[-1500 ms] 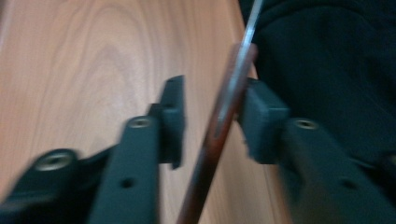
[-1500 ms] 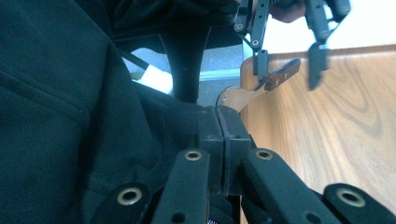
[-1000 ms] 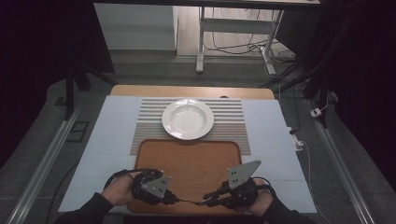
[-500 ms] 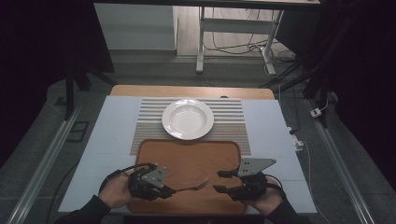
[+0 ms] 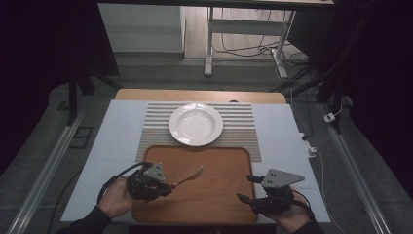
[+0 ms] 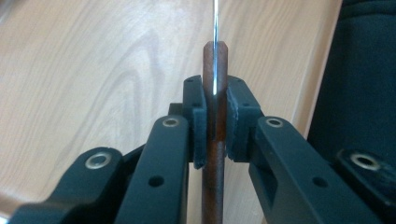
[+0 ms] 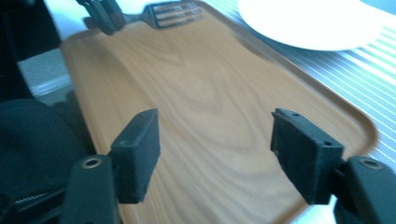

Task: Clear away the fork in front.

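Pads of our left gripper [image 5: 163, 187] pinch the brown-handled metal fork [image 5: 189, 176], tines toward two o'clock over the wooden tray [image 5: 214, 204], while our right gripper [image 5: 245, 188], jaws just opening, stands spread and empty at three o'clock of it.

White plate [image 5: 196, 125], striped grey-white mat [image 5: 156, 122], wood-grain brown tray [image 5: 214, 195], brown-handled fork [image 5: 187, 177].

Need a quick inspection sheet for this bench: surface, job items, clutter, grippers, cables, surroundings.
Surface: pale table, striped mat, wooden tray at the near edge.
Job's things: fork with a brown handle, tines over the tray; white plate empty on the mat.
Clutter: nothing seen.
Grippers: left gripper shut on the fork handle; right gripper open, jaws just opening, nothing between them.
Cables: gripper cable at left; floor cables behind.
Surroundings: dark room, white table legs.
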A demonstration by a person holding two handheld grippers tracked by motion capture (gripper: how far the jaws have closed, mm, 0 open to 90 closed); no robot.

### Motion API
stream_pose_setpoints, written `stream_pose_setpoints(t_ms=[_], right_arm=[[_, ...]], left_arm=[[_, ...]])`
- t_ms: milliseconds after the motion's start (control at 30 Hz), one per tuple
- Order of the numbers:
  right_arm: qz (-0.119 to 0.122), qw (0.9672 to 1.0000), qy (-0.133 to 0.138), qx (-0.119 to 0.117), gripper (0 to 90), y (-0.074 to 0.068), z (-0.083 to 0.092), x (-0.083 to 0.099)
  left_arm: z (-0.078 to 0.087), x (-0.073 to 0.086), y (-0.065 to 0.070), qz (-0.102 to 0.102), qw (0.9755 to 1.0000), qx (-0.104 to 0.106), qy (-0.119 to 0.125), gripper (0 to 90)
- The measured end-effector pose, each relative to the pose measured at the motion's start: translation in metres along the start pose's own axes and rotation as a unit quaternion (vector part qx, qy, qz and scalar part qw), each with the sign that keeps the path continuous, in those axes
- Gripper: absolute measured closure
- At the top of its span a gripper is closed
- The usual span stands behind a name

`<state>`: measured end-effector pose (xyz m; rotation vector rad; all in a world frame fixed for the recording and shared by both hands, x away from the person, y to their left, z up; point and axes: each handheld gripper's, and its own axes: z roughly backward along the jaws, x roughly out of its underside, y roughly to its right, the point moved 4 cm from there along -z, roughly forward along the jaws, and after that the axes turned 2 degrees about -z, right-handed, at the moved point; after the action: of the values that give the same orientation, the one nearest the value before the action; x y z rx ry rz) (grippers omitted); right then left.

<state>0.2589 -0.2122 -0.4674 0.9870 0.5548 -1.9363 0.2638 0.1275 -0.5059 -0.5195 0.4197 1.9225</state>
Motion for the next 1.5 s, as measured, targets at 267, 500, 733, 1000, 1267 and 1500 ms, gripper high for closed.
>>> stream_pose_setpoints(t_ms=[267, 500, 733, 1000, 1267, 1500], right_arm=[[-0.033, 0.9980, -0.002, 0.053, 19.5, 0.009, 0.015, 0.012], [-0.061, 0.9946, 0.000, 0.083, 8.6, 0.017, 0.028, 0.023], [-0.086, 0.9899, -0.003, 0.112, 1.5, 0.022, 0.038, 0.034], [-0.084, 0.9883, -0.016, 0.126, 0.0, 0.022, 0.046, 0.044], [-0.086, 0.9877, -0.020, 0.129, 0.0, 0.021, 0.049, 0.047], [-0.090, 0.9874, -0.024, 0.128, 0.0, 0.022, 0.050, 0.049]], left_arm=[[0.001, 0.007, -0.008, 0.073, 0.9971, -0.021, 0.001, 80.2], [0.001, 0.015, -0.016, 0.152, 0.9875, -0.041, 0.002, 80.1], [-0.002, 0.024, -0.020, 0.228, 0.9719, -0.058, -0.013, 80.1], [-0.012, 0.031, -0.021, 0.275, 0.9582, -0.065, -0.048, 80.0], [-0.023, 0.033, -0.018, 0.274, 0.9550, -0.074, -0.087, 79.7], [-0.021, 0.033, -0.019, 0.271, 0.9582, -0.055, -0.073, 70.7]])
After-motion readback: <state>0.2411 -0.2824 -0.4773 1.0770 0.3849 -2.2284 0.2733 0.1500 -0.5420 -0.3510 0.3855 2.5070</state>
